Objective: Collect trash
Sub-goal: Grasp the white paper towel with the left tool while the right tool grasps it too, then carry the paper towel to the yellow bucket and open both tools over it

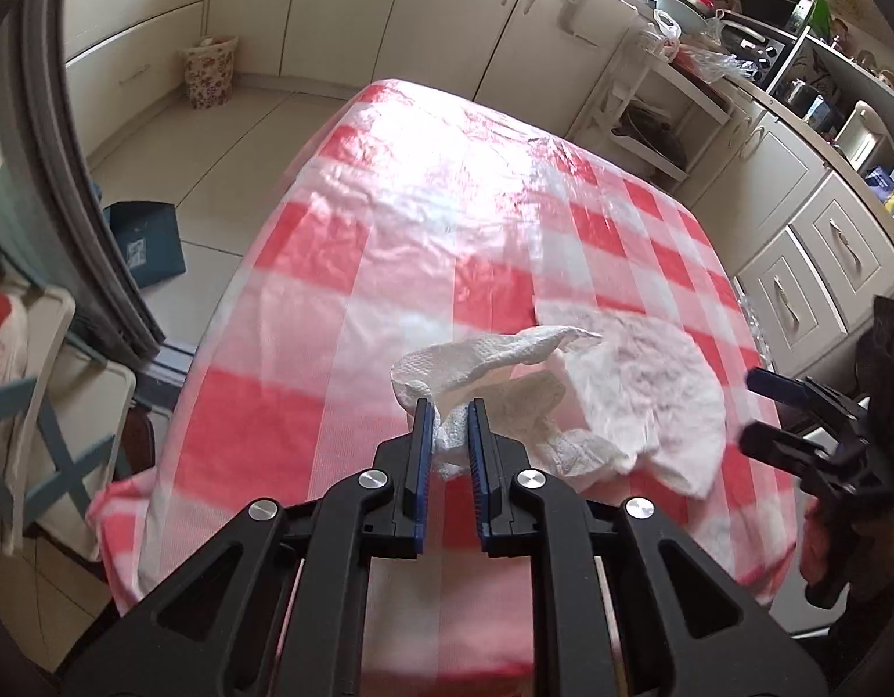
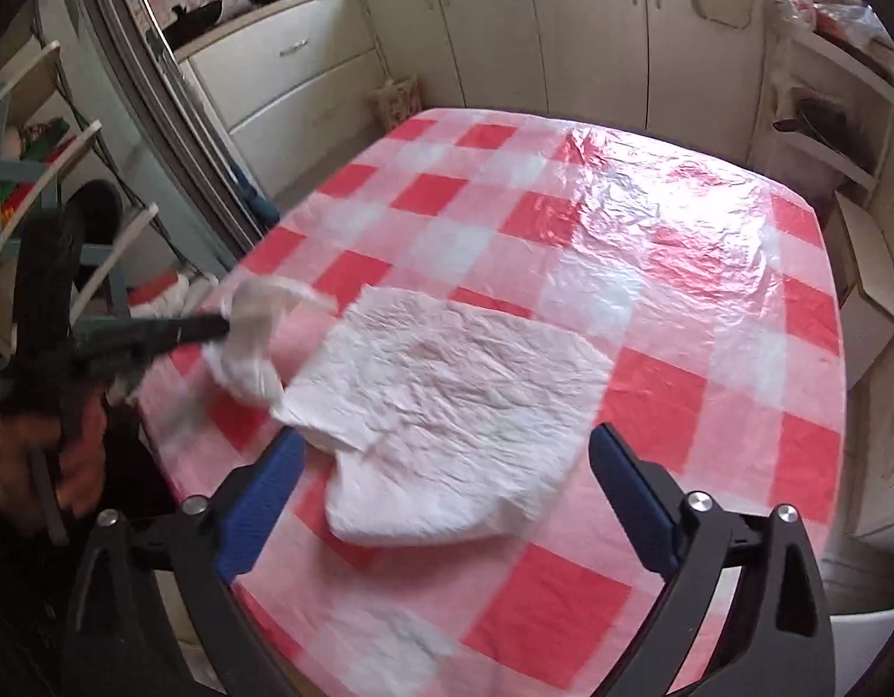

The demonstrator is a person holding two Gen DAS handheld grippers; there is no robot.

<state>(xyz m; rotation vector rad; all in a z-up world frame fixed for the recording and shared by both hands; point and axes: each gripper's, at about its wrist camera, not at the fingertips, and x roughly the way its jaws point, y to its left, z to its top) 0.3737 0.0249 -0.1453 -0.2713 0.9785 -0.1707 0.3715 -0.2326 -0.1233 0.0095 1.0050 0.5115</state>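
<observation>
Left wrist view: your left gripper (image 1: 449, 406) is clamped on a crumpled paper towel (image 1: 482, 366), its blue pads pinching the wad's near end. The towel's long axis runs from the pads up and to the right, its thin tip pointing toward the flat tissue (image 1: 644, 395) that lies on the checked tablecloth (image 1: 331, 267), near the cloth's right edge. Your right gripper (image 1: 757, 409) shows at that right edge, jaws apart.

Right wrist view: your right gripper (image 2: 447, 459) stands wide apart with nothing pinched; the tissue (image 2: 447, 401) lies spread on the cloth (image 2: 650, 290) between and beyond the pads. At the cloth's left edge, your left gripper (image 2: 223, 325), blurred, holds the towel (image 2: 252, 337), which hangs with its long axis running down and right toward the tissue's left corner.
</observation>
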